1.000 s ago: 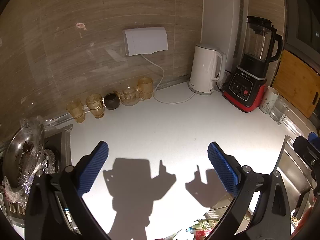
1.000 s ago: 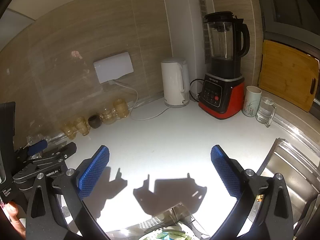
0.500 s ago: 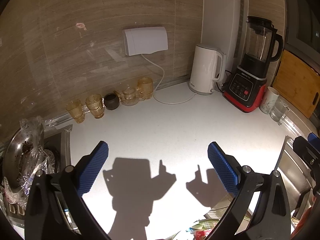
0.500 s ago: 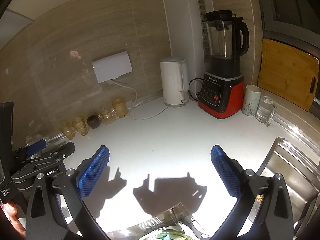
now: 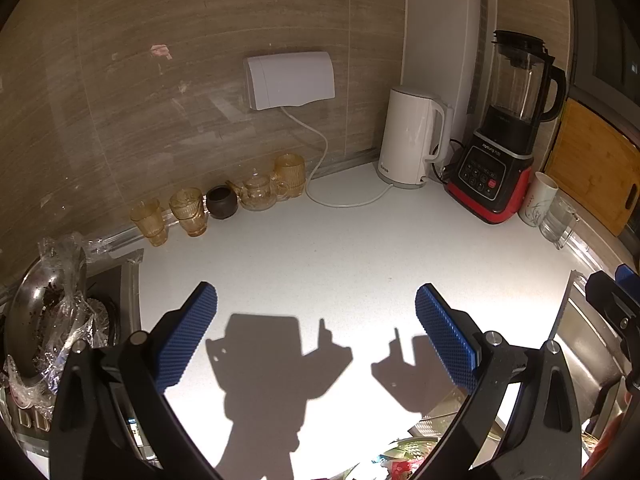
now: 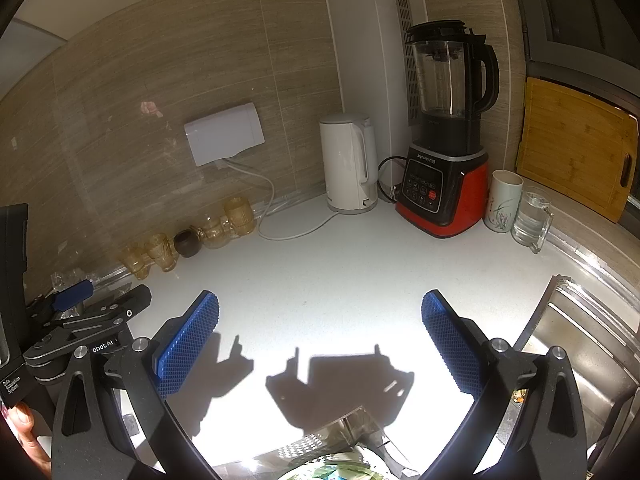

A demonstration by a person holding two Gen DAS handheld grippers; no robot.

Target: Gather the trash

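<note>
Both claws, the left claw and the right claw, are held spread and empty above the white worktop, unmoved since a second ago, while the trash at its near edge is cut off and hard to make out.

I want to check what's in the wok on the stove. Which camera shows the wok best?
The left wrist view: the wok sits at its left edge, tilted, with dark bits inside and crumpled plastic wrap over it. In the right wrist view the left gripper's body hides that spot, so the wok cannot be made out.
</note>
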